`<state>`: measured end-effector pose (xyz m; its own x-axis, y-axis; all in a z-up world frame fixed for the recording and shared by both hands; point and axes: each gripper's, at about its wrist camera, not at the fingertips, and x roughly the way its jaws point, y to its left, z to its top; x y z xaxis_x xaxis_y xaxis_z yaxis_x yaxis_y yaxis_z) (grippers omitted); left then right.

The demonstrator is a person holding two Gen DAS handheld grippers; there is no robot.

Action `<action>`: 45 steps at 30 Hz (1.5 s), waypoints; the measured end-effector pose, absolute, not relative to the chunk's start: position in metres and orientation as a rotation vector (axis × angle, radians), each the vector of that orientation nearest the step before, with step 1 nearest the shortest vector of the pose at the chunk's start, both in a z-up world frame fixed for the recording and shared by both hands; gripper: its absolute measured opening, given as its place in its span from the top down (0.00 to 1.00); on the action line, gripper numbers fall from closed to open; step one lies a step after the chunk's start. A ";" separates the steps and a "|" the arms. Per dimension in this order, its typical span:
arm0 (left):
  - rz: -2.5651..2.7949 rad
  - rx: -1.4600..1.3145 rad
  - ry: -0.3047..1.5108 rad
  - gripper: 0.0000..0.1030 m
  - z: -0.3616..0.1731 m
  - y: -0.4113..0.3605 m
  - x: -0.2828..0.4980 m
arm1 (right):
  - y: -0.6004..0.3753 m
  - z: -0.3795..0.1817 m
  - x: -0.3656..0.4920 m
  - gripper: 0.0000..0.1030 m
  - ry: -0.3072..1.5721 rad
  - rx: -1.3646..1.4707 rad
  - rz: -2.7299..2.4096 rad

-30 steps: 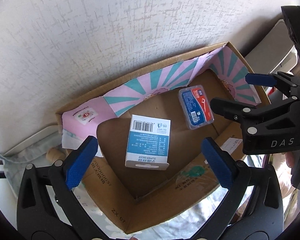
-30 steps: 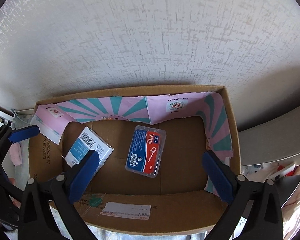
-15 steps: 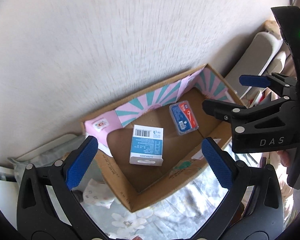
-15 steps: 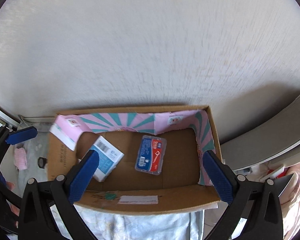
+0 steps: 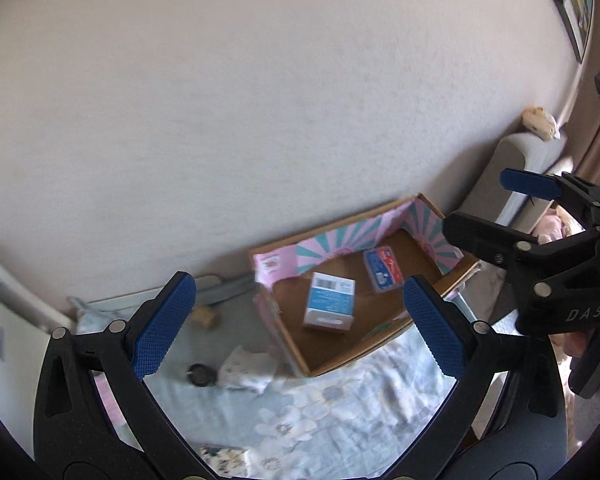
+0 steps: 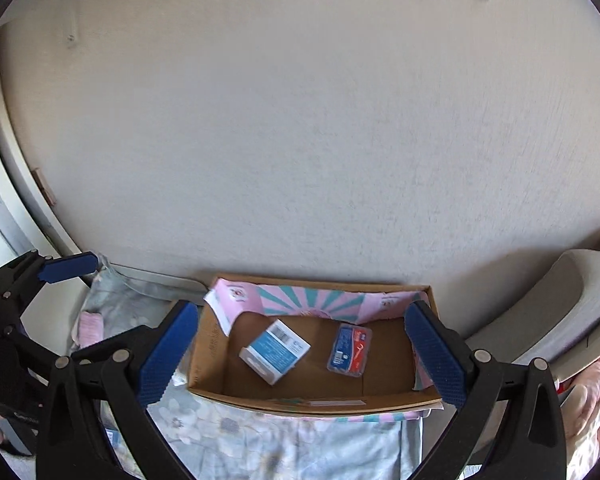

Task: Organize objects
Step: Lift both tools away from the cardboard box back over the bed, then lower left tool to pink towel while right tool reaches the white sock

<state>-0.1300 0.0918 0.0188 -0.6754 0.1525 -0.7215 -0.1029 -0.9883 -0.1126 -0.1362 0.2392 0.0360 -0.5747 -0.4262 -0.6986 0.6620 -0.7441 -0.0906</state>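
A cardboard box (image 5: 336,360) (image 6: 220,376) with pink and teal lining stands against the wall on a flowered sheet. Inside it lie a blue and white carton (image 5: 330,307) (image 6: 275,350) and a small blue and red plastic case (image 5: 383,271) (image 6: 349,350). My left gripper (image 5: 300,328) is open and empty, well above and in front of the box. My right gripper (image 6: 300,356) is open and empty, also high in front of the box; it shows at the right of the left wrist view (image 5: 500,208).
A flowered sheet (image 5: 320,420) covers the surface. On it, left of the box, lie a small dark round thing (image 5: 200,374), a crumpled cloth (image 5: 246,370) and a small wooden block (image 5: 206,316). A grey cushion (image 6: 556,312) is to the right. A white wall is behind.
Both grippers have pulled back and up from the box, so it looks smaller. The carton and the case lie still in the box. Both grippers stay open.
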 end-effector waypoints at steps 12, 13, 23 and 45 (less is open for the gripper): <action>2.970 -1.042 -0.166 0.00 0.047 0.043 -0.038 | 0.231 0.052 -0.056 0.00 0.350 0.723 -2.270; 2.987 -1.028 -0.169 0.00 0.047 0.040 -0.030 | 0.232 0.052 -0.051 0.00 0.338 0.715 -2.264; 3.136 -1.018 -0.283 0.00 0.037 0.014 0.023 | 0.239 0.049 -0.008 0.00 0.308 0.622 -2.252; 3.239 -1.106 -0.498 0.00 0.017 -0.044 0.063 | 0.201 0.026 0.011 0.00 0.362 0.634 -2.111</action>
<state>0.0626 -0.0444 0.0174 -0.7508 -0.2022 -0.6288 0.3819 -0.9096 -0.1634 0.0111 0.2010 0.0256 -0.4852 -0.6709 -0.5607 0.8193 -0.5729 -0.0235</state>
